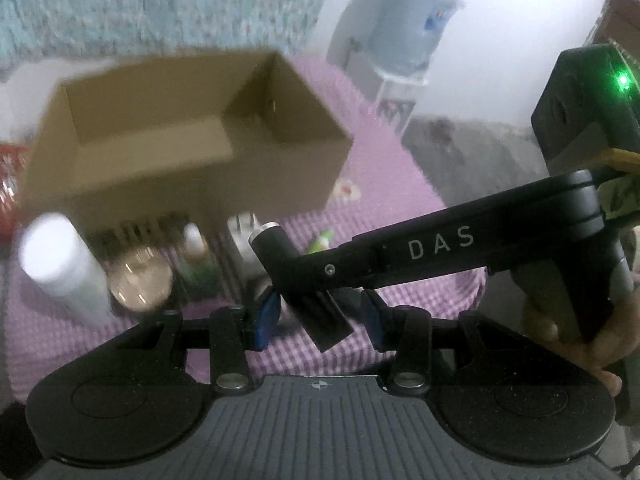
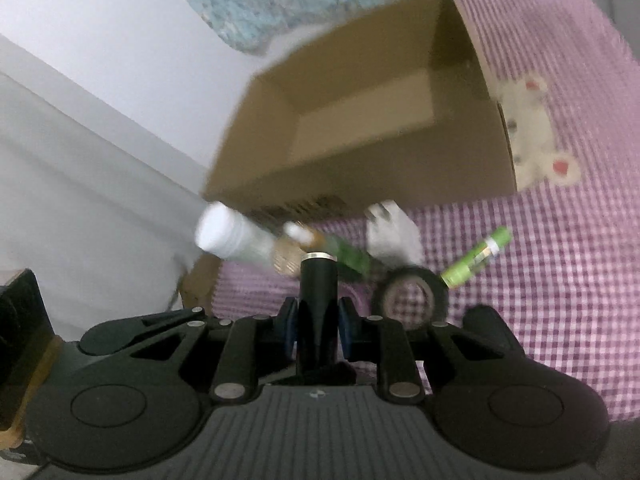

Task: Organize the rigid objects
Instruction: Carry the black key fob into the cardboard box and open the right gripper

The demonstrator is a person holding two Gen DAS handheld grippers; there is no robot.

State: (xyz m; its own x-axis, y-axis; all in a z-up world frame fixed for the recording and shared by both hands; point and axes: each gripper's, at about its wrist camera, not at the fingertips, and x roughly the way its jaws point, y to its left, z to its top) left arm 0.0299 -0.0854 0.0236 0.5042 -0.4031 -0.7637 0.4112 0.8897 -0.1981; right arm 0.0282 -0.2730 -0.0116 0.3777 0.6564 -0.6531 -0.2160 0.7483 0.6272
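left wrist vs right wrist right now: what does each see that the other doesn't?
Left wrist only: the right tool from the side, the hand holding it, a blue bottle on a stand.
Right wrist only: black tape roll, green tube in full, bear print on the cloth.
Both: cardboard box, white bottle, black cylinder in the right tool, pink checked cloth.

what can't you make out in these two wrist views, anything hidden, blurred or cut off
- Left wrist view: the black cylindrical tool's lower end, hidden behind the right gripper's finger.
- Both views: print on the open brown cardboard box's front wall, motion-blurred.
- Left wrist view: the red packet, cut off by the left edge.
- Right wrist view: the green tube's label, too small.
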